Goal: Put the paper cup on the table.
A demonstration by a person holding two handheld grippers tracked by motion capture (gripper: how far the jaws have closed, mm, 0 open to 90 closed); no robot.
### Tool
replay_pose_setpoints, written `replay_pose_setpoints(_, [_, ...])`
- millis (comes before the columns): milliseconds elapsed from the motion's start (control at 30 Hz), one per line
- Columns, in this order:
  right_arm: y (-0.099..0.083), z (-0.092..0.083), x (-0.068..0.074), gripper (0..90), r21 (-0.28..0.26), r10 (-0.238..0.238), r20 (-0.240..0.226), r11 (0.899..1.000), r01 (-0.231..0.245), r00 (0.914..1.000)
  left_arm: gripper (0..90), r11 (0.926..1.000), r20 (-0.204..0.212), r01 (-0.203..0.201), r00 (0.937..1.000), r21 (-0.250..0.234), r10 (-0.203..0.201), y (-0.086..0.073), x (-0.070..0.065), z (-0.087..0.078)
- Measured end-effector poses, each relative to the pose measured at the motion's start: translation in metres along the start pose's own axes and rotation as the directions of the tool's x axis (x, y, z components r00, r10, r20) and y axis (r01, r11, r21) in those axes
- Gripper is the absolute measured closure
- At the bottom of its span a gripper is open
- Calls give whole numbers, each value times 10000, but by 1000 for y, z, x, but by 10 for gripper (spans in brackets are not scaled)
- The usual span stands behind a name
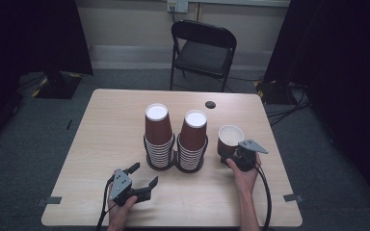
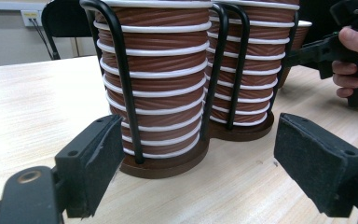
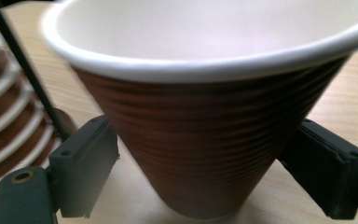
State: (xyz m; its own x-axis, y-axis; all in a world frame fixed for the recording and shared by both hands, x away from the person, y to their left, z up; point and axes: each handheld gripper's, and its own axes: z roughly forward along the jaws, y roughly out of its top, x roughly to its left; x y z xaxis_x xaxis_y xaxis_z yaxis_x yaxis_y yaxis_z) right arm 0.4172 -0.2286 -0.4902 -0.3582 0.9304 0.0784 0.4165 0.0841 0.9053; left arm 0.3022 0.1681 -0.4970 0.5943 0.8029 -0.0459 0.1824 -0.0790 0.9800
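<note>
A single brown ribbed paper cup stands upright, mouth up, on the desk, just to the right of a black wire cup holder that carries two stacks of inverted cups. The right tool is set around the lower part of this cup; in the right gripper view its pads stand on either side of the cup wall, close but with a sliver of gap on the left, so whether the cup is yet clamped cannot be told. The left tool is released, jaws spread wide, and is held low before the holder's base, touching nothing.

The step in hand is judged to be the grasping of the loose cup. The pads should be closed gently and evenly, since thin paper is easily crushed, and kept level so the cup is not tipped. The holder could be steadied by the left tool if the cup is to be stacked.
</note>
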Motion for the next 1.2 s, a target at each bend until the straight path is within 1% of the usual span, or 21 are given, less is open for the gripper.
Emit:
replay_pose_setpoints(133, [-4,-7,1,128,-10,103,153,9999,-102,9998,155,10000,-10,66,10000,-5,-66,0,0,0])
replay_pose_setpoints(167, [-5,-9,0,128,57,148,375,9999,-150,9992,155,10000,-49,62,10000,-11,-62,0,0,0])
replay_pose_setpoints(200, [-5,-11,0,129,10,163,471,9999,-163,9988,155,10000,-116,-17,9999,-12,17,0,0,0])
replay_pose_setpoints(267, [-5,-17,0,128,-283,173,317,9995,-164,9993,155,9999,-229,-123,9997,-71,121,0,-3,0])
replay_pose_setpoints(300, [-5,-20,0,128,-371,211,373,9991,-197,9991,156,9999,-268,-137,9996,-84,134,0,-3,0])
replay_pose_setpoints(333, [-5,-23,0,128,-439,192,425,9989,-173,9989,156,9999,-263,-93,9996,-79,90,0,-3,0])
replay_pose_setpoints(433, [-7,-31,1,129,-547,333,493,9980,-306,9982,156,9999,-194,158,9997,-43,-159,0,-1,0])
replay_pose_setpoints(467, [-7,-33,2,128,-588,349,539,9978,-317,9979,156,9999,-171,150,9997,-62,-151,0,-1,0])
replay_pose_setpoints(500, [-7,-36,3,128,-673,372,486,9972,-339,9981,156,9999,-188,115,9998,-52,-116,0,0,0])
replay_pose_setpoints(533, [-7,-39,4,129,-875,380,361,9956,-348,9986,156,9999,-202,133,9997,-73,-135,0,-1,0])
replay_pose_setpoints(600, [-9,-45,8,130,-1095,450,352,9931,-409,9984,156,9999,-223,114,9997,-48,-115,0,-1,0])
replay_pose_setpoints(667, [-11,-49,11,130,-1216,455,307,9917,-414,9985,156,9998,-218,177,9996,-43,-178,0,-1,0])
replay_pose_setpoints(800, [-15,-59,20,133,-1474,391,160,9884,-363,9991,157,9998,-75,172,9998,-75,-172,0,1,-1])
replay_pose_setpoints(867, [-16,-64,25,136,-1626,342,60,9861,-328,9994,157,9996,4,265,9997,-90,-265,0,2,-1])
replay_pose_setpoints(933, [-18,-68,29,136,-1719,338,-77,9845,-346,9994,157,9995,-55,286,9996,-143,-287,-1,2,-1])
replay_pose_setpoints(1067, [-22,-75,39,136,-1866,375,-456,9814,-454,9983,159,9998,-272,123,9995,-171,-128,-1,-1,-1])
replay_pose_setpoints(1200, [-26,-79,51,136,-1970,339,-667,9793,-465,9972,159,9997,-387,111,9992,-195,-119,-1,-1,-2])
